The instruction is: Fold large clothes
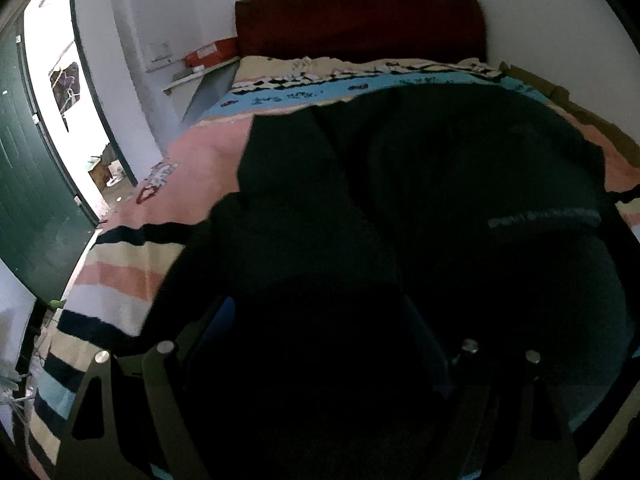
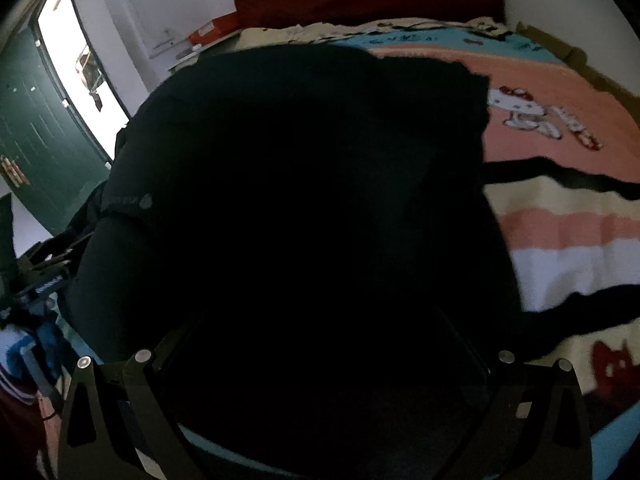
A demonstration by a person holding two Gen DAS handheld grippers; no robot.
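Black cloth fills the space between the fingers of both tools, and it is so dark there that I cannot tell if the jaws are spread, pressed together or pinching the cloth. The left gripper (image 1: 320, 360) sits low and close over the near edge of the big black garment (image 1: 440, 168). The right gripper (image 2: 320, 360) is just as close to it, pointing the same way toward the headboard (image 1: 360, 20).

The garment lies spread on the bed, on top of a striped blanket (image 2: 568, 224) with pink, white and black bands. One part looks laid over the middle already, with a slanted edge. A small grey mark shows on the cloth in both views.

I think the fold is partly done, and both tools are at the near end. The next move seems to need a firm hold on that edge with both tools, then an even lift toward the headboard so the cloth does not bunch.

A green door (image 1: 28, 184) stands open at the left.
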